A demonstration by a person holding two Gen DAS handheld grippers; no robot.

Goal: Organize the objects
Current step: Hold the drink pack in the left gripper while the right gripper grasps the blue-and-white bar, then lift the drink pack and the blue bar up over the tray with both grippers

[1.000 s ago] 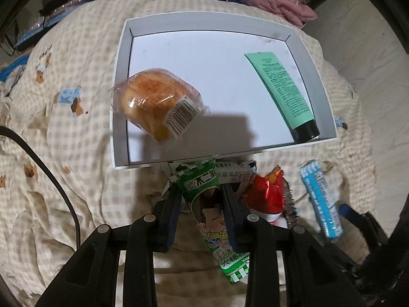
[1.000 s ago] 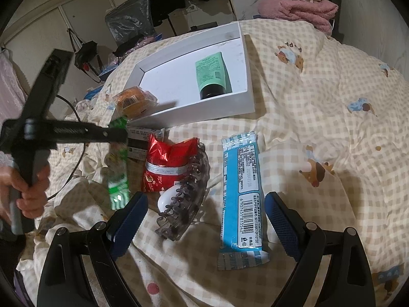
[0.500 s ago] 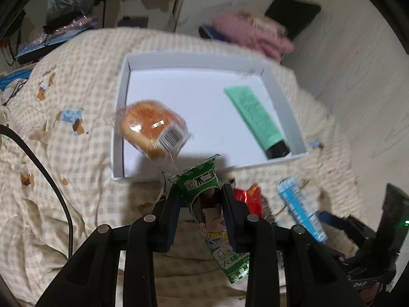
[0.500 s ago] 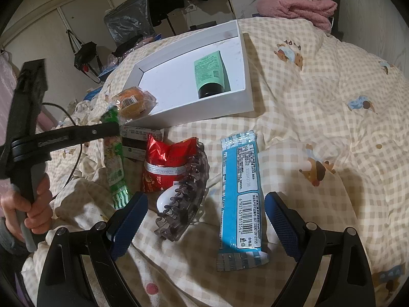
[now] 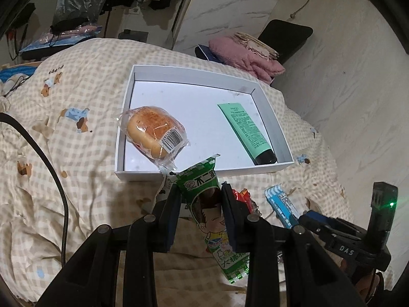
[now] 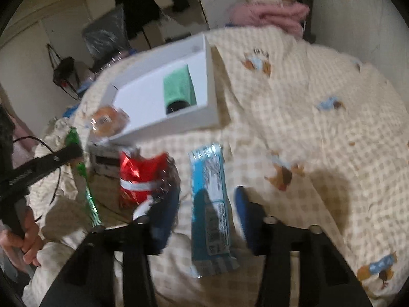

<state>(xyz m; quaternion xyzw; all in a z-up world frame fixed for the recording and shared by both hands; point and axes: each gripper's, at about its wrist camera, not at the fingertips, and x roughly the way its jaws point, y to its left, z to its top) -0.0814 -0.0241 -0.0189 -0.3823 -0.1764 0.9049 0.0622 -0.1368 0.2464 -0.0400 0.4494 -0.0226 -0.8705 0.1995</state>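
Observation:
My left gripper (image 5: 200,192) is shut on a green snack packet (image 5: 204,192) and holds it above the bed, just short of the white box (image 5: 143,172). In the box lie a wrapped bun (image 5: 156,133) and a green tube (image 5: 246,131). My right gripper (image 6: 205,197) is open, its jaws on either side of a blue packet (image 6: 211,199) lying on the blanket. The right wrist view is blurred; it shows the box (image 6: 179,125), the bun (image 6: 107,122) and the green packet (image 6: 81,168).
A red snack bag (image 6: 140,176), a dark hair claw (image 6: 166,179) and a small carton (image 6: 104,162) lie on the checked blanket between the grippers. A black cable (image 5: 51,168) runs at the left. Pink towels (image 5: 245,58) lie past the bed.
My left gripper has drawn back and up from the box with the green packet. My right gripper has moved forward over the blue packet and its jaws have narrowed around it.

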